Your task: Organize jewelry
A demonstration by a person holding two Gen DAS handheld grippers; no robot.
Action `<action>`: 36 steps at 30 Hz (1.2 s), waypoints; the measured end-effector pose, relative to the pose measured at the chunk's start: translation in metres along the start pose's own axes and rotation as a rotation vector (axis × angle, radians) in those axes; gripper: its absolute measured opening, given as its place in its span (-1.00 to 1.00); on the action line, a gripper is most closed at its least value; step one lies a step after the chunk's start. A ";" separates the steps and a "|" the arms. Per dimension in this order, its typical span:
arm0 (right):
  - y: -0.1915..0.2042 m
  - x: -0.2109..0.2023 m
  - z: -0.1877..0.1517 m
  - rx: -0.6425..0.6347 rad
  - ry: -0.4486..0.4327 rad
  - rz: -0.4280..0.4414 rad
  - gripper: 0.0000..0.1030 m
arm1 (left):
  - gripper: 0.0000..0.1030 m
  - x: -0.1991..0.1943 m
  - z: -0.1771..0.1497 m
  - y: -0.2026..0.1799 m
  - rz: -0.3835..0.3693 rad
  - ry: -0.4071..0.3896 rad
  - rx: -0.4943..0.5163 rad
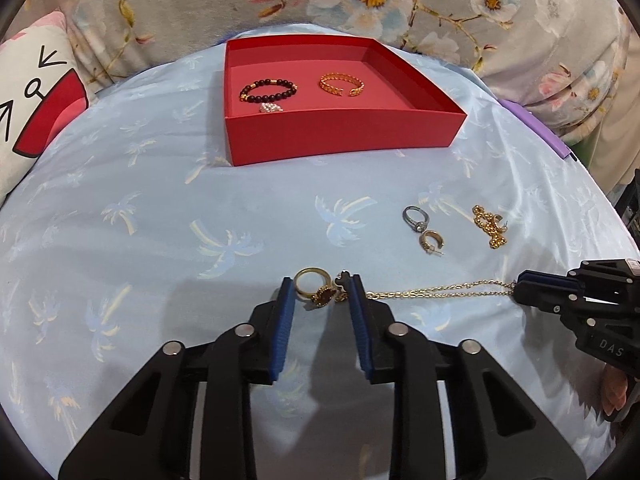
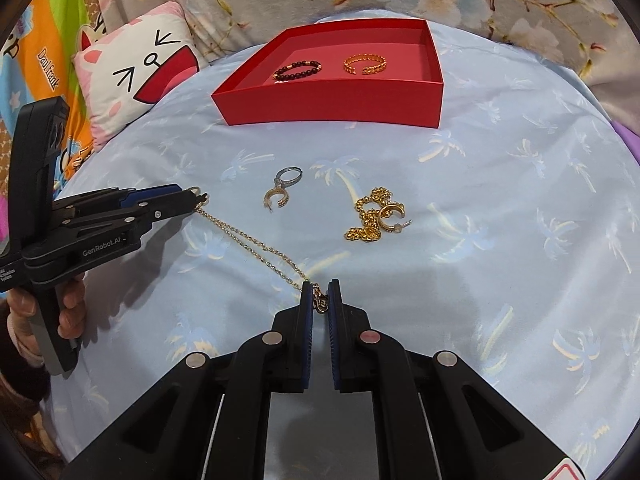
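Left gripper [image 1: 320, 286]: your jaws stood a little apart, low over the bed sheet; a gold ring [image 1: 314, 284] with a dark round setting lay between the blue pads, near the left one, with no pad pressing it that could be seen.
Right gripper [image 2: 320, 290]: your jaws were nearly closed, with the clasp end of the gold chain necklace [image 2: 256, 246] pinched between the pads.
Gold chain necklace: a doubled strand, running from your right gripper across to the right finger of your left gripper; its far end was hidden behind that finger, so you could not tell whether anything held it there.
Hand [image 2: 70, 308]: yours, wrapped around the left gripper's handle.
Silver ring [image 1: 416, 218]: on the sheet, touching a gold hoop earring [image 1: 431, 242] just nearer you.
Beaded gold chain [image 1: 490, 226]: heaped to the right of that pair, a second hoop earring [image 2: 392, 214] lying on it.
Red box [image 1: 344, 140]: open-topped, at the far side of the sheet, well apart from both grippers.
Box contents: a dark beaded bracelet [image 1: 268, 90] with a small pale charm at the left, a gold cuff bracelet [image 1: 342, 84] at the right, apart from each other.
Bed sheet [image 1: 160, 220]: pale blue, printed with palm trees.
Cartoon pillow [image 2: 140, 76]: at the far left edge.
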State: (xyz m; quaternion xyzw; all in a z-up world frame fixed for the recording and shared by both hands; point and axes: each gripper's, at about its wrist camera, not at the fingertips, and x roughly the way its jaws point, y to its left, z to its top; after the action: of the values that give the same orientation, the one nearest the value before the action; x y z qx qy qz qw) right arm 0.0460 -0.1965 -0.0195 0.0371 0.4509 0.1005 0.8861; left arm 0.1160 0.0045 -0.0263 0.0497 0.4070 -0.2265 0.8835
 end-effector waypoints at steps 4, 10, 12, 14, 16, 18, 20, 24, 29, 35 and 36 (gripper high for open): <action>0.001 0.000 -0.001 -0.012 -0.005 -0.001 -0.86 | -0.72 0.001 0.000 -0.001 -0.019 0.001 0.001; 0.003 0.000 -0.002 -0.035 -0.009 -0.012 -0.86 | -0.73 -0.002 -0.001 0.008 -0.071 0.022 -0.039; 0.002 0.000 -0.001 -0.032 -0.011 -0.008 -0.86 | -0.73 -0.004 0.000 0.014 -0.075 0.025 -0.059; 0.001 0.000 -0.001 -0.029 -0.012 -0.008 -0.85 | -0.73 -0.008 0.002 0.019 -0.085 0.020 -0.078; 0.002 -0.001 0.000 -0.029 -0.019 0.001 -0.78 | -0.73 -0.012 0.002 0.022 -0.079 0.007 -0.087; 0.005 -0.006 0.002 -0.030 -0.043 0.023 -0.66 | -0.73 -0.015 0.004 0.025 -0.060 -0.003 -0.090; 0.011 -0.008 0.008 -0.033 -0.058 0.051 -0.46 | -0.73 -0.016 0.005 0.026 -0.039 -0.007 -0.095; 0.037 -0.003 0.024 -0.086 -0.053 0.091 -0.41 | -0.73 -0.014 0.005 0.031 -0.004 -0.001 -0.109; 0.078 0.026 0.041 -0.174 -0.021 0.104 -0.41 | -0.73 -0.014 0.005 0.040 0.030 -0.006 -0.121; 0.096 0.050 0.049 -0.205 0.003 0.091 -0.41 | -0.73 -0.014 0.005 0.050 0.035 -0.001 -0.149; 0.097 0.052 0.050 -0.208 0.003 0.090 -0.41 | -0.73 -0.014 0.005 0.051 0.035 -0.001 -0.153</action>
State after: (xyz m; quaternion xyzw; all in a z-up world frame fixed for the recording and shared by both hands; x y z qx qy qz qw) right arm 0.1017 -0.0894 -0.0160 -0.0350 0.4371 0.1863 0.8792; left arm 0.1347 0.0539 -0.0175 -0.0108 0.4217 -0.1792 0.8888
